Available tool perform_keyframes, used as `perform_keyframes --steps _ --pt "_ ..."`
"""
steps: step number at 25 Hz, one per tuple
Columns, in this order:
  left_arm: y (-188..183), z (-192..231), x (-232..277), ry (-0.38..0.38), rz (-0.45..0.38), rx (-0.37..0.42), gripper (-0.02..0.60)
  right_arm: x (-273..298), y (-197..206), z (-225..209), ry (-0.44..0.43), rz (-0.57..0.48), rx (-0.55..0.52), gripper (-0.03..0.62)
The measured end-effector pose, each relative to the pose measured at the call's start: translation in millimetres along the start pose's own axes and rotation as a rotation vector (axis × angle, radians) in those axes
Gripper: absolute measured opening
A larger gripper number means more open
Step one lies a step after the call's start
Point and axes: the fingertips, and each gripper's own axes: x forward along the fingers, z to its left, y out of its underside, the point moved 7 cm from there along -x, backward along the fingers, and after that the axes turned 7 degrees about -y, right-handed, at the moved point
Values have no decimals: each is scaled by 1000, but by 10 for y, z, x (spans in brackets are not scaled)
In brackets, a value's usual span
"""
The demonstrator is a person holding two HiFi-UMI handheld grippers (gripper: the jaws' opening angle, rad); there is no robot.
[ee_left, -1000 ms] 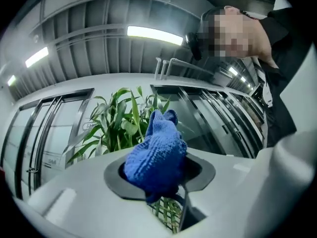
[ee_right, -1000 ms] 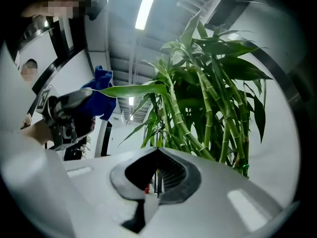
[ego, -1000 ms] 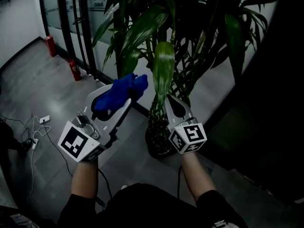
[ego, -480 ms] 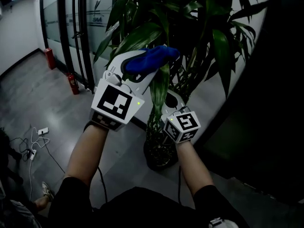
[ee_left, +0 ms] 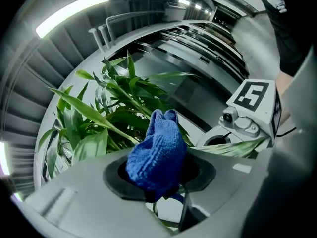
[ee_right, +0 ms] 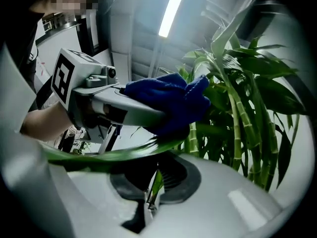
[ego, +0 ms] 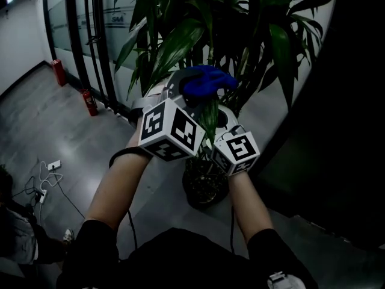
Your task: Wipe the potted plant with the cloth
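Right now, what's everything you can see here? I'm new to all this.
potted plant: one, green leaves, dark pot, on the floor straight ahead.
cloth: one, blue, on top of a leaf.
leaf: one, green, under the cloth.
fire extinguishers: two, red, on the floor at far left by the glass wall.
cables: a few, with a white power strip, on the floor at left.
left gripper: one, grey with marker cube, clamped on the cloth.
right gripper: one, grey with marker cube, pinching the leaf.
forearms: two, bare, at the bottom of the head view.
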Motion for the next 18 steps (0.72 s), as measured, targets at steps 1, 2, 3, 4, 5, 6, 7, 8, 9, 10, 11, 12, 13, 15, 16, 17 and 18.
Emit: perform_keyframes --steps 1,2,3,4,5,6,7,8,9,10,11,12,13,15,16,17,18 --pt "11 -39 -11 13 2 -4 155 -8 12 10 2 2 3 3" --pt "21 -78 -23 23 4 -4 155 -19 31 14 5 5 4 3" --pt "28 -115 -38 30 7 -1 155 -30 52 16 8 8 2 3" --pt "32 -150 -55 35 10 5 155 -40 66 17 9 10 -1 3" --pt "34 -184 -76 39 12 12 155 -50 69 21 8 11 -3 3" --pt "36 -218 -98 42 13 17 155 -59 64 25 6 9 -7 3" --pt "39 -251 -122 45 15 20 155 -67 58 29 4 7 -13 3" --pt "43 -281 -144 46 16 23 155 -74 57 34 2 6 -15 3" --pt "47 -305 -165 46 18 24 155 -79 63 41 2 6 -15 3" --pt "52 -324 -185 46 20 26 155 -81 75 49 2 7 -13 3" --pt "58 -340 -204 47 22 25 155 -84 91 57 3 9 -10 3" --pt "66 -354 -221 51 23 20 155 -87 110 63 3 10 -6 3" --pt "74 -365 -238 57 24 13 155 -89 127 69 1 11 -5 3" --pt "93 -384 -274 66 28 -1 155 -89 153 85 0 17 -8 3" --pt "100 -393 -295 68 31 -4 155 -93 173 92 1 21 -8 3" --pt "104 -405 -318 70 34 -5 155 -99 190 101 3 23 -7 3" --pt "103 -420 -342 72 37 -5 155 -106 200 115 2 25 -2 3"
